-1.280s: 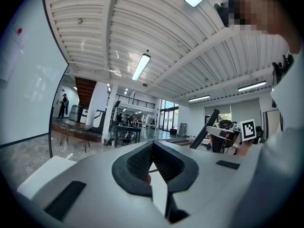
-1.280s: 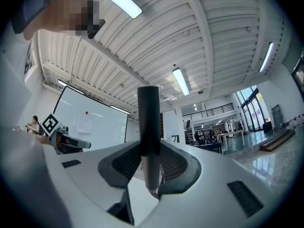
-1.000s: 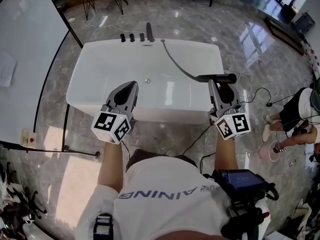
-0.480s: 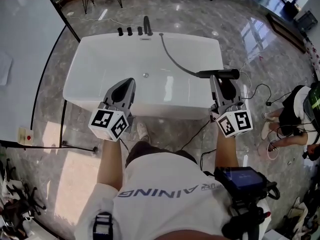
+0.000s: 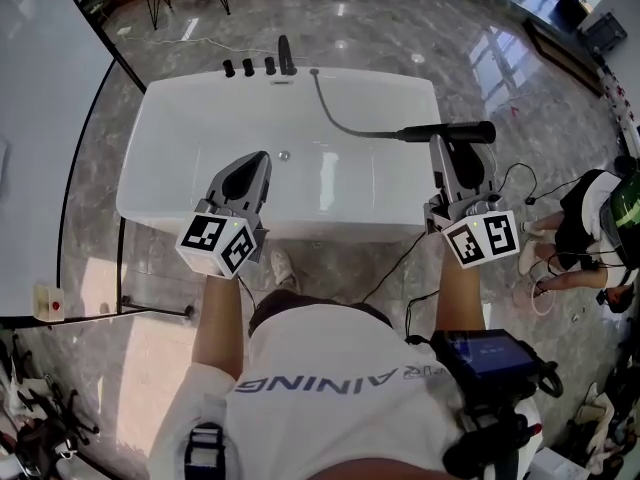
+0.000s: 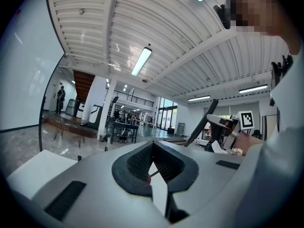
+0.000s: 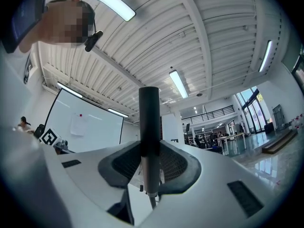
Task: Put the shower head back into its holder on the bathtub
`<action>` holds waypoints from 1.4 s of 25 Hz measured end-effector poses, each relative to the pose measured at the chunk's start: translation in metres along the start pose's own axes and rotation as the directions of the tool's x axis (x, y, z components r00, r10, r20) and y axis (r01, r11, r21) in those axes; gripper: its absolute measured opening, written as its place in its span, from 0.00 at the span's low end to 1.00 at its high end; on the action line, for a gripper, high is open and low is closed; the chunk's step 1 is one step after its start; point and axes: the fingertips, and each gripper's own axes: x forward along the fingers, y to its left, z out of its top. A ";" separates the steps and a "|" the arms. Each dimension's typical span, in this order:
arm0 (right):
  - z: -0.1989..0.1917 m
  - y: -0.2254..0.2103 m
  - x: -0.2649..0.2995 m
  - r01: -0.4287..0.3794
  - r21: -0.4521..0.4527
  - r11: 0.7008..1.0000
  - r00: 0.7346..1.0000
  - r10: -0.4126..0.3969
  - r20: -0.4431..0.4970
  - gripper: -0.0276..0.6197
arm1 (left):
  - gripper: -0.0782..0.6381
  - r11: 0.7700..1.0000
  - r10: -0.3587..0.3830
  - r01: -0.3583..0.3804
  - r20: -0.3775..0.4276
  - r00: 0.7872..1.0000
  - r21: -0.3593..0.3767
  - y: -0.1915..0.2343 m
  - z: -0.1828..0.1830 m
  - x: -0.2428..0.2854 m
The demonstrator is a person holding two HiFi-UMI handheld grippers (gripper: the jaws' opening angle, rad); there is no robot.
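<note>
A white bathtub (image 5: 180, 128) lies ahead, with black knobs and a spout (image 5: 285, 56) on its far rim. A grey hose (image 5: 340, 118) runs from that rim to the black shower head (image 5: 445, 133), which is held level over the tub's right rim. My right gripper (image 5: 452, 142) is shut on its handle. In the right gripper view the black wand (image 7: 149, 122) stands upright between the pads of the right gripper (image 7: 150, 146). My left gripper (image 5: 256, 160) hovers over the tub's near rim, shut and holding nothing, as the left gripper view shows (image 6: 152, 146). I cannot pick out the holder.
A large white board (image 5: 40, 118) stands on the left, with a black floor bar (image 5: 150, 306) by it. At the right a person (image 5: 590, 228) crouches on the marble floor, and cables (image 5: 400, 258) run there. A screen device (image 5: 490, 358) hangs at my waist.
My right gripper has carried the shower head up and a little right, and the hose now hangs straighter across the tub. The left gripper has edged forward over the near rim.
</note>
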 end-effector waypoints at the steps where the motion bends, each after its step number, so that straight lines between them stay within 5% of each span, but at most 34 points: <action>1: 0.005 -0.002 0.013 -0.009 0.000 1.000 1.000 0.009 0.009 0.23 | 0.13 1.000 -0.002 0.002 -0.001 1.000 -0.002 0.009 0.001 0.006; 10: 0.069 -0.053 0.129 -0.040 0.027 0.999 0.995 0.038 0.090 0.23 | 0.13 1.000 -0.012 0.012 0.027 1.000 -0.015 0.077 0.029 0.065; 19: 0.122 -0.067 0.249 -0.001 -0.061 0.998 0.984 0.012 0.176 0.23 | 0.13 0.999 -0.023 0.024 0.044 0.999 -0.028 0.164 0.050 0.088; 25: 0.142 -0.090 0.319 0.121 -0.049 0.991 0.970 -0.107 0.218 0.23 | 0.13 0.998 -0.031 0.033 0.048 0.998 -0.046 0.221 0.053 0.086; 35: 0.154 -0.130 0.410 0.189 -0.054 0.980 0.940 -0.165 0.297 0.23 | 0.13 0.998 -0.023 0.026 0.061 0.998 -0.051 0.285 0.049 0.114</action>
